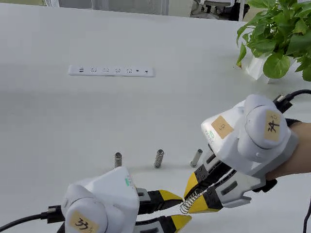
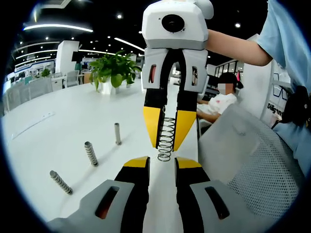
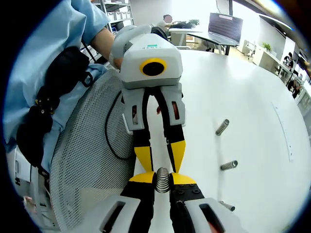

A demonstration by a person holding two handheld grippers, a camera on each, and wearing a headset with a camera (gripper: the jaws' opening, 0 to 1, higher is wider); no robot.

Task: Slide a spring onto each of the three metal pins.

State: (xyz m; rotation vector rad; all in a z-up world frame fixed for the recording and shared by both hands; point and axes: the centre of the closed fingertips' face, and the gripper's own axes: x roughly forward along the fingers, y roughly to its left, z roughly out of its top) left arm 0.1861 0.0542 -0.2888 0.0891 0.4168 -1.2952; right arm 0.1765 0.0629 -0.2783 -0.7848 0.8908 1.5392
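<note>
Three pins stand in a row on the white table. The left pin [image 1: 118,159] and the middle pin [image 1: 159,158] each carry a spring; the right pin [image 1: 196,157] is bare metal. In front of them my right gripper [image 1: 194,195] is shut on a loose spring [image 1: 191,199], gripped across its coils [image 3: 162,179]. My left gripper [image 1: 177,208] faces it tip to tip, open, with the spring's free end [image 2: 164,155] just above its yellow fingertips [image 2: 137,163]. In the left gripper view the bare pin [image 2: 117,133] is the farthest of the row.
A white power strip [image 1: 111,71] lies far back on the table. A potted plant [image 1: 274,36] stands at the back right. A grey mesh chair [image 3: 85,160] sits at the table's near edge, and a person sits at a far desk [image 2: 221,97].
</note>
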